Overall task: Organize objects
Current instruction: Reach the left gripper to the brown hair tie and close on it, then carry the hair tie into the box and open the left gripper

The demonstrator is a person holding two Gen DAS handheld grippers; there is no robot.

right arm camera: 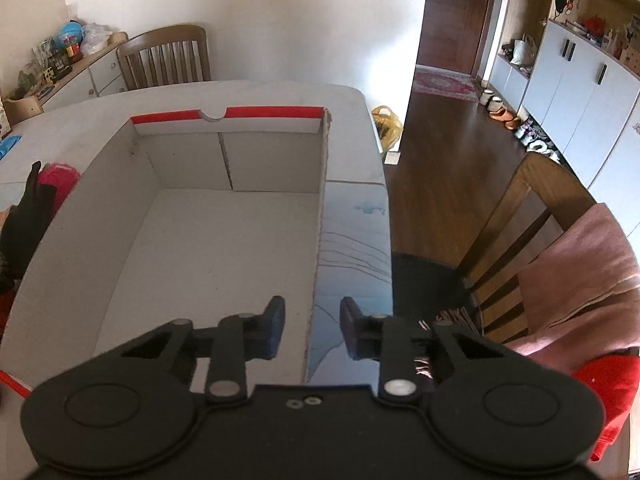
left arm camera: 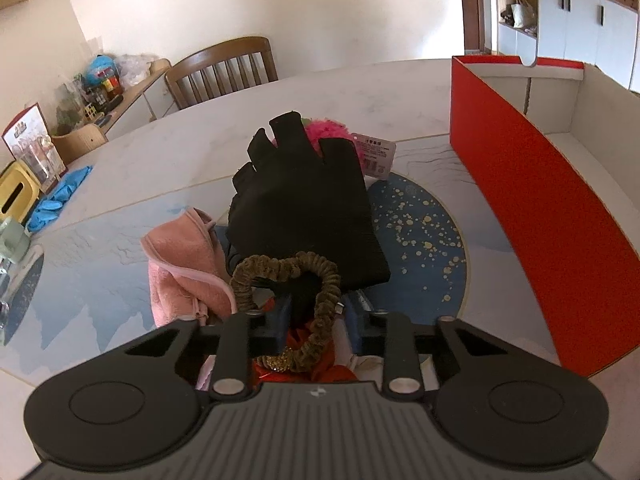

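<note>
Left wrist view only: the pile. A brown velvet scrunchie (left arm camera: 288, 300), looped into a rough heart shape, lies nearest the camera, over the tips of the left gripper (left arm camera: 316, 316). One strand of the scrunchie runs down between the two blue pads. Whether the pads are clamped on it or just stand either side of it I cannot tell; the gap looks narrow.

Just behind the scrunchie and touching it is a black fingerless fabric glove (left arm camera: 304, 200), lying flat with its finger stubs pointing away. Past the glove is a bright pink fluffy item (left arm camera: 332, 132) with a printed paper tag. To the glove's left is a folded pale pink towel cloth (left arm camera: 184, 264). All of this sits on a blue round mat speckled with gold (left arm camera: 420, 232) on the white marble-look table (left arm camera: 180, 140). From here the cardboard box with red outer sides (left arm camera: 540, 200) shows mainly its red side, to the right of the pile.

Right wrist view only: the inside of the box (right arm camera: 224, 240), plain white card, bare floor, with a notch in the far rim. The right gripper (right arm camera: 313, 326) hangs over the box's near right wall with its fingers released; the wall's edge runs between the pads with daylight on both sides. Right of the table are a dark wooden floor (right arm camera: 440, 140) and a slatted wooden chair with a pink cloth draped over it (right arm camera: 580, 272). The glove and the pink item peek in at the left edge, outside the box.
</note>
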